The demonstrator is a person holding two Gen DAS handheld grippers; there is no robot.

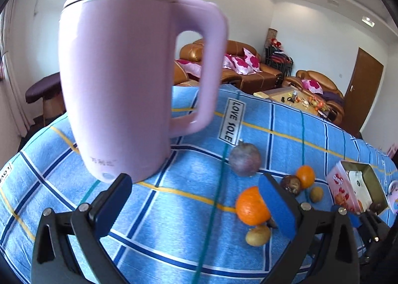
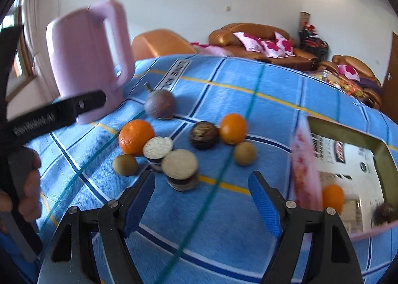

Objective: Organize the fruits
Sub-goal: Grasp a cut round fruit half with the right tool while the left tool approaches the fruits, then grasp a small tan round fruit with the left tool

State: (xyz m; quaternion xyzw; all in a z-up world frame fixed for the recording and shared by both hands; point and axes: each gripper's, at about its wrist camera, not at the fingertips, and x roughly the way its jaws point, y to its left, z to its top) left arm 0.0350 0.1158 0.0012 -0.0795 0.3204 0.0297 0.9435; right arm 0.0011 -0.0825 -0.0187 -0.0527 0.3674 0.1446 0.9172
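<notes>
From my left claw (image 1: 194,207), spread wide and empty, I see a smooth lilac kettle (image 1: 119,80) standing on the blue checked woven cloth (image 1: 174,222). My right claw (image 2: 201,199) is also spread, holding nothing. Ahead of it lie 2 dimpled oranges (image 2: 136,136) (image 2: 233,128), a round purple fruit (image 2: 159,107), 2 flat-cut halves (image 2: 179,164); right, a glossy open box (image 2: 348,159) holds another orange (image 2: 333,197).

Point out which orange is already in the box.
The small orange inside the open box, at its near corner; the other two oranges lie on the blue cloth.
</notes>
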